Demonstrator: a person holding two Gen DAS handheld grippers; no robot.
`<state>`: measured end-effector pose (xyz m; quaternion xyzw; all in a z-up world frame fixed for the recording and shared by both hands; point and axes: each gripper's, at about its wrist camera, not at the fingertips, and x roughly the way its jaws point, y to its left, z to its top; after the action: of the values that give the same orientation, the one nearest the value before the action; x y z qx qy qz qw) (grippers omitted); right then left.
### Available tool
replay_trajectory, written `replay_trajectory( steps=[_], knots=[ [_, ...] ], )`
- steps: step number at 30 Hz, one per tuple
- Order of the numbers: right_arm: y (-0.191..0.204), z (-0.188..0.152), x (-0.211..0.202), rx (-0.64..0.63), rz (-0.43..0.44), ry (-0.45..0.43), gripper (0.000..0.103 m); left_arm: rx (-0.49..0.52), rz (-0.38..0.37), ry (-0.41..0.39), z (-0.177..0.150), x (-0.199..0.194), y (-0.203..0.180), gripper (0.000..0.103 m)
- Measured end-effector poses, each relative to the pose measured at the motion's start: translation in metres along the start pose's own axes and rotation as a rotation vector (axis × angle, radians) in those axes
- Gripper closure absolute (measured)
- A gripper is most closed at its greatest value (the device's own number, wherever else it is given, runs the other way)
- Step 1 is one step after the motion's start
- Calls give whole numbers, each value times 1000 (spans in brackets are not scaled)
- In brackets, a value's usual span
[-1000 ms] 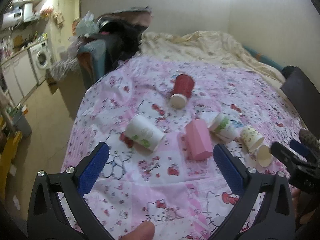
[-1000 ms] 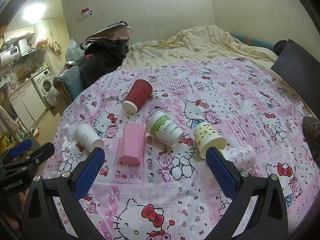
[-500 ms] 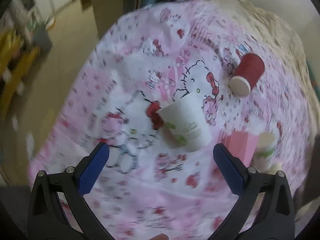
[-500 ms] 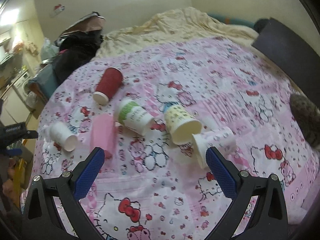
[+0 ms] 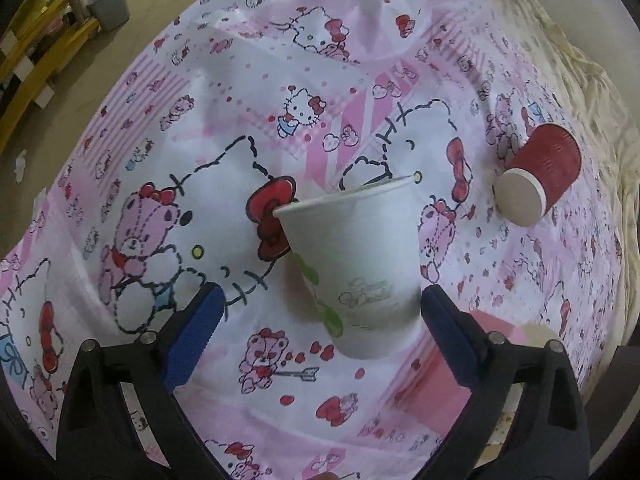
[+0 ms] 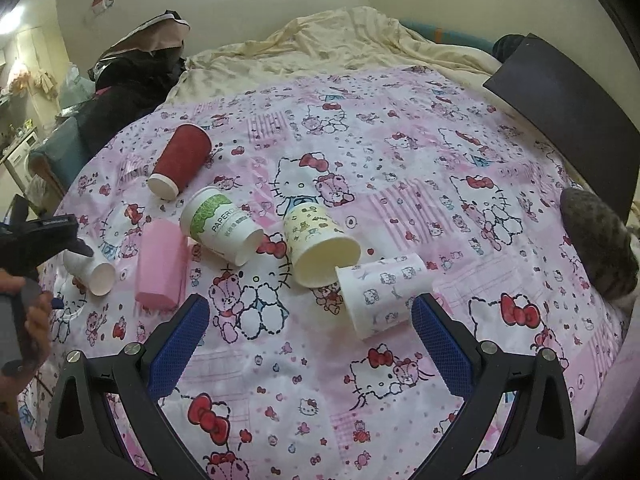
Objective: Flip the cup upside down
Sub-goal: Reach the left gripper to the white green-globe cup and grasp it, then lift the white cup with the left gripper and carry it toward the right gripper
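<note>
On a pink cartoon-print sheet (image 5: 240,80), the left gripper (image 5: 320,320) hovers with fingers spread wide over a white cup with green leaf print (image 5: 356,264) lying on its side — mouth pointing away from the camera, base nearest, interior hidden. Right of that cup, a red cup (image 5: 540,176) lies with its base toward the lens. The right gripper (image 6: 310,336) is also wide open, holding nothing.
</note>
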<state>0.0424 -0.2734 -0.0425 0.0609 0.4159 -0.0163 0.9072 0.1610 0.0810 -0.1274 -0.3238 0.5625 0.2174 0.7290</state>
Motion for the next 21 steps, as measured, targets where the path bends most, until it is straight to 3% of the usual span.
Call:
replay_trajectory(
  steps=[3,5,13,21],
  knots=[
    [2,-1,3,-14,3,7,0,-7,5,3,2,5,-1,18],
    [3,-2,4,-15,4,13,0,-3,-6,22,3,10,-3,46],
    [4,2,0,-7,13,10,0,163,-1,9,-1,-10,-14,47],
    [3,1,-8,5,42,23,0,342,6,113,-35,-38,-9,47]
  ],
)
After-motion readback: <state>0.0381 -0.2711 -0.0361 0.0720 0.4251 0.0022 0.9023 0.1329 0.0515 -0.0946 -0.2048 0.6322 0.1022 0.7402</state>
